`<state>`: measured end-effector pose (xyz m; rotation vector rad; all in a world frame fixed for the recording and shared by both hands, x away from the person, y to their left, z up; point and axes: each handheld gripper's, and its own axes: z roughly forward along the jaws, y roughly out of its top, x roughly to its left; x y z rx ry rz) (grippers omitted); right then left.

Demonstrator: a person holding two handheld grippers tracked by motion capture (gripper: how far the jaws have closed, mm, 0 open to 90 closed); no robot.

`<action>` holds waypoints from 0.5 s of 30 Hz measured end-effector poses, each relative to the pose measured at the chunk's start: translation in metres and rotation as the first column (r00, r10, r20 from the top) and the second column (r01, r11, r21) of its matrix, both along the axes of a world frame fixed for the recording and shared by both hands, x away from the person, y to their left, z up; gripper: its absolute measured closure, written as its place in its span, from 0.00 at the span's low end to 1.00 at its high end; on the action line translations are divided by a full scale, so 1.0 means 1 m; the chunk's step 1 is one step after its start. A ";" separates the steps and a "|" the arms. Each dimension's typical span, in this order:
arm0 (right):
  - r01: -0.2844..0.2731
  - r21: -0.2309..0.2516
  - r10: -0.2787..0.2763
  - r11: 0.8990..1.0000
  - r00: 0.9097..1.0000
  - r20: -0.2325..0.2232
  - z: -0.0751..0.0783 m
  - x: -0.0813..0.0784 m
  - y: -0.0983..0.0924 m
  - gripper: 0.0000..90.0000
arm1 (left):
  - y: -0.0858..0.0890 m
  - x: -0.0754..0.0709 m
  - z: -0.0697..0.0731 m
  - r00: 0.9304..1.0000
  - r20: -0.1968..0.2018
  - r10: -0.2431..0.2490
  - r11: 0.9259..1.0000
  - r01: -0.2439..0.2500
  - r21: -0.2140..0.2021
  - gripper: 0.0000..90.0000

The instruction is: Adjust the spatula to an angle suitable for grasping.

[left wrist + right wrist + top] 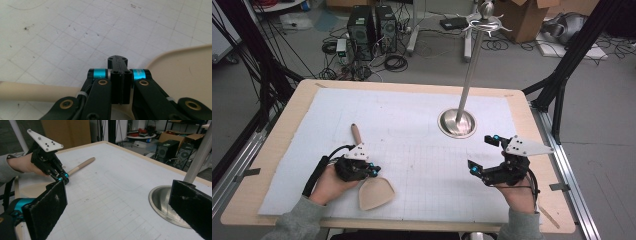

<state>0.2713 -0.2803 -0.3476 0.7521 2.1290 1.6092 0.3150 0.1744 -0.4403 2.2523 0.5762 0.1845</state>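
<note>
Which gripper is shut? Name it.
The left gripper, hovering over the wooden spatula near the table's front left. Its jaws are pressed together, whereas the right gripper holds its jaws wide apart near the metal stand.

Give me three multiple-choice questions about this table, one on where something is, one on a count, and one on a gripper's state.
1. Where does the round base of the shiny metal stand sit?
A. On the white gridded mat
B. On the floor
C. On the bare wooden table edge

2. How many pale wooden spatulas lie on the mat?
A. Three
B. Two
C. One

3. How do the right gripper's jaws stand?
A. Shut on the stand's pole
B. Open, nothing between them
C. Shut on the spatula

Answers:
1 A: the base rests on the mat, right of its middle.
2 C: a single spatula lies there.
3 B: the right gripper shows its jaws wide apart over the mat.
</note>
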 end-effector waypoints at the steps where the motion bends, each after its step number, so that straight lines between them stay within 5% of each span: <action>1: 0.000 0.002 0.000 1.000 1.000 -0.002 0.000 0.000 0.000 0.01 | 0.002 -0.001 0.000 1.000 -0.001 -0.001 1.000 0.001 -0.007 1.00; 8: -0.002 0.001 0.002 1.000 1.000 -0.010 -0.001 0.000 0.000 0.01 | 0.013 -0.008 0.000 1.000 0.001 -0.009 1.000 0.009 0.000 1.00; 15: -0.006 -0.004 0.006 1.000 1.000 -0.012 -0.002 0.002 0.003 0.01 | 0.021 -0.012 -0.002 1.000 -0.004 0.000 0.999 0.000 -0.036 1.00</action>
